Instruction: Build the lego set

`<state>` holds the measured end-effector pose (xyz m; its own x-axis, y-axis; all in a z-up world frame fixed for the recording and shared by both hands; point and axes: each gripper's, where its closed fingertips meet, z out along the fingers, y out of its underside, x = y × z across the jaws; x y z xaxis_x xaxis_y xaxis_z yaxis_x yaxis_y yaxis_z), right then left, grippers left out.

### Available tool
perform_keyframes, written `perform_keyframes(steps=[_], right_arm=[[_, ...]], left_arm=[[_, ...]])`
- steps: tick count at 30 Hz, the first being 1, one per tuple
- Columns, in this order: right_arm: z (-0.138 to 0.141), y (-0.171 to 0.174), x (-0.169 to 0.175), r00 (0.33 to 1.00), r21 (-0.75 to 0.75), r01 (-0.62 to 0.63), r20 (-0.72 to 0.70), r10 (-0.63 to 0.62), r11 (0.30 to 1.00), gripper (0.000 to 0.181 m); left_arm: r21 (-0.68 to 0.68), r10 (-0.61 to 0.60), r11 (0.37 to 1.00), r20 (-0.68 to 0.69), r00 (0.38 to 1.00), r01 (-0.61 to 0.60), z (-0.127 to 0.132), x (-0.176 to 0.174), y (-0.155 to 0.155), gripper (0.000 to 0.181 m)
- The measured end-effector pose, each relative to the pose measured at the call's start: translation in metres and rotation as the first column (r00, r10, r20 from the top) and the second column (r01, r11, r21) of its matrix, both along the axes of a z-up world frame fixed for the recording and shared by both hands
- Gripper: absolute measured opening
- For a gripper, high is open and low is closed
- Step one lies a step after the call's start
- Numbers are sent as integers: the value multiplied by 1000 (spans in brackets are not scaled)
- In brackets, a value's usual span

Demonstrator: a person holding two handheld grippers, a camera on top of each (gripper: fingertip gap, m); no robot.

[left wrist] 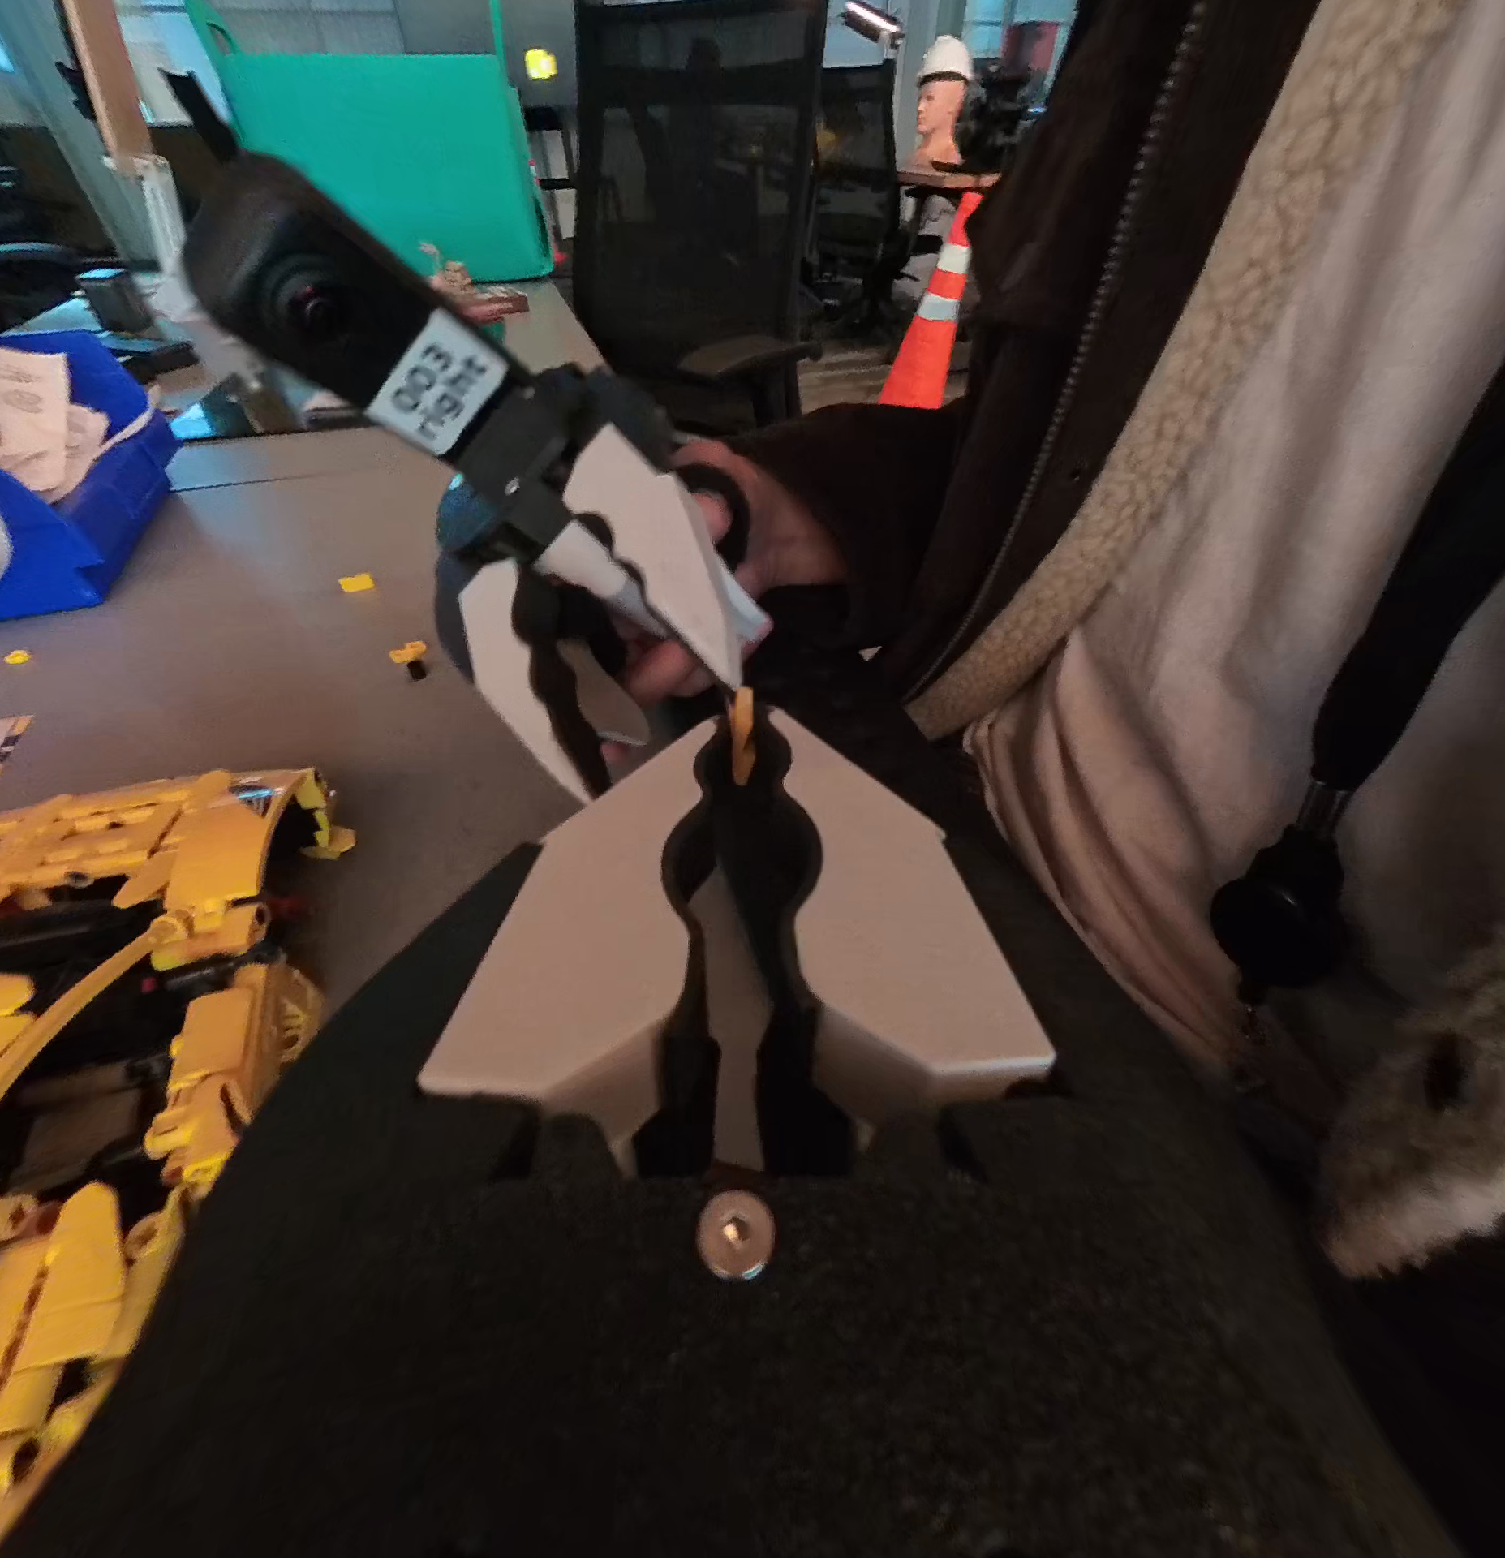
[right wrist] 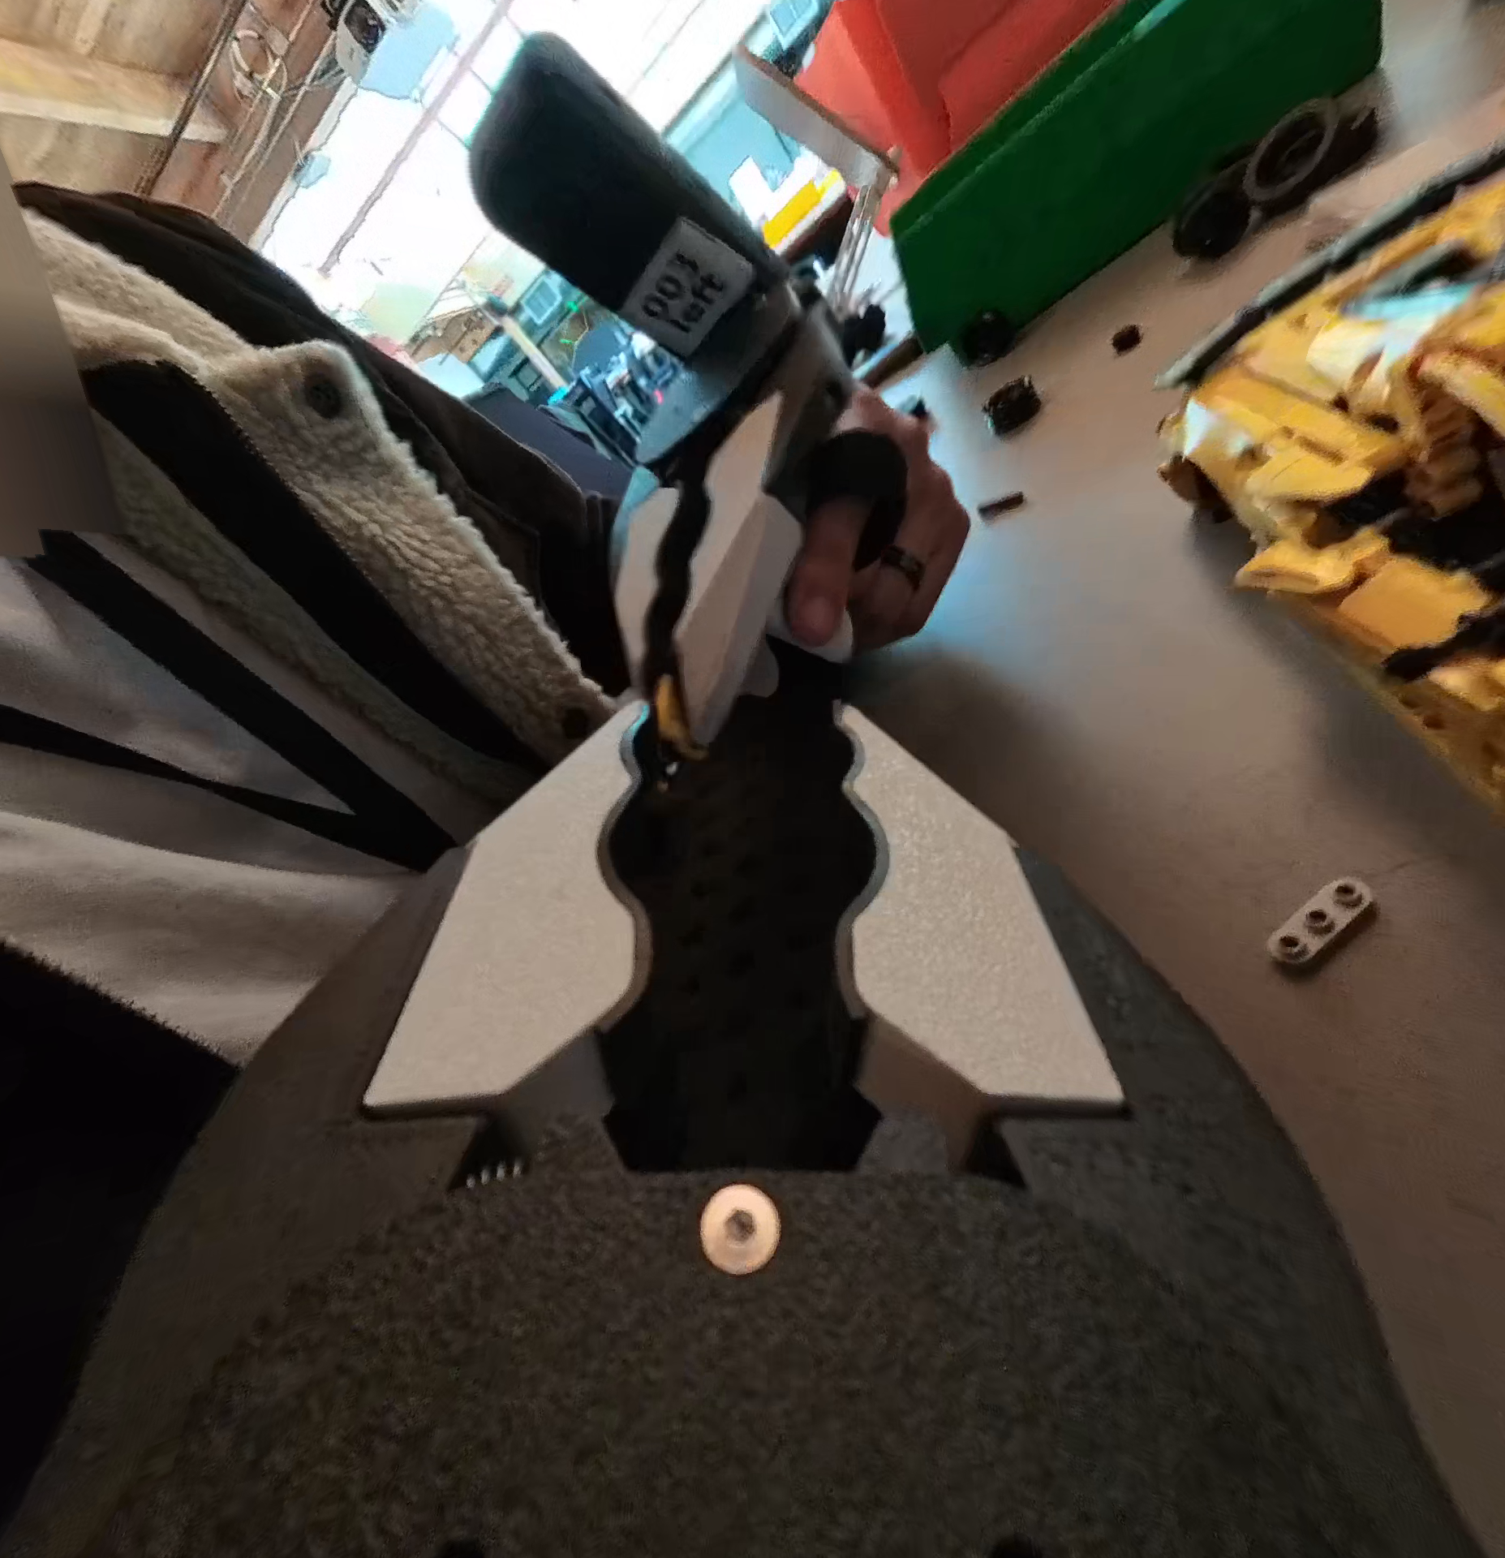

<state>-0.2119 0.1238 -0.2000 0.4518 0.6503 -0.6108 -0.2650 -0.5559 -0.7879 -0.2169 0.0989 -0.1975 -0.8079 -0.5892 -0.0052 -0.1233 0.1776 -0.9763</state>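
My left gripper is shut on a small yellow lego piece, held upright at its tips above the table edge. My right gripper is open. In the left wrist view it comes in from the upper left, and one fingertip touches the top of the yellow piece. In the right wrist view the left gripper holds the piece close to my right gripper's left fingertip. The partly built yellow and black lego car lies on the table to the left; it also shows in the right wrist view.
Loose yellow pieces lie on the grey table. A grey three-hole plate, small dark parts and black wheels lie near a green bin. A blue bin stands far left. The person's jacket is close behind. The tips of both grippers are at nearly the same place.
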Motion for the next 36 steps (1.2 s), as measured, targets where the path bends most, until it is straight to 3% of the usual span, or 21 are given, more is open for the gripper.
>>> perform_keyframes(steps=[6, 10, 18, 27, 36], right_arm=[[29, 2, 26, 980, 249, 184, 26, -197, 951, 35], [20, 7, 12, 938, 361, 195, 205, -281, 912, 23], [16, 10, 6, 953, 277, 204, 164, -256, 939, 18], [33, 4, 1, 969, 313, 210, 61, -241, 926, 7], [30, 4, 3, 971, 297, 202, 62, -230, 933, 0]], left_arm=[[-153, 150, 975, -94, 984, -163, 6, 15, 24, 4], [-268, 179, 943, -94, 979, -198, 22, 18, 26, 5], [-306, 209, 929, -27, 978, -207, 31, 21, 19, 5], [-355, 221, 916, 58, 973, -187, 43, 20, 15, 4], [-378, 203, 908, 20, 979, -181, 42, 19, 16, 5]])
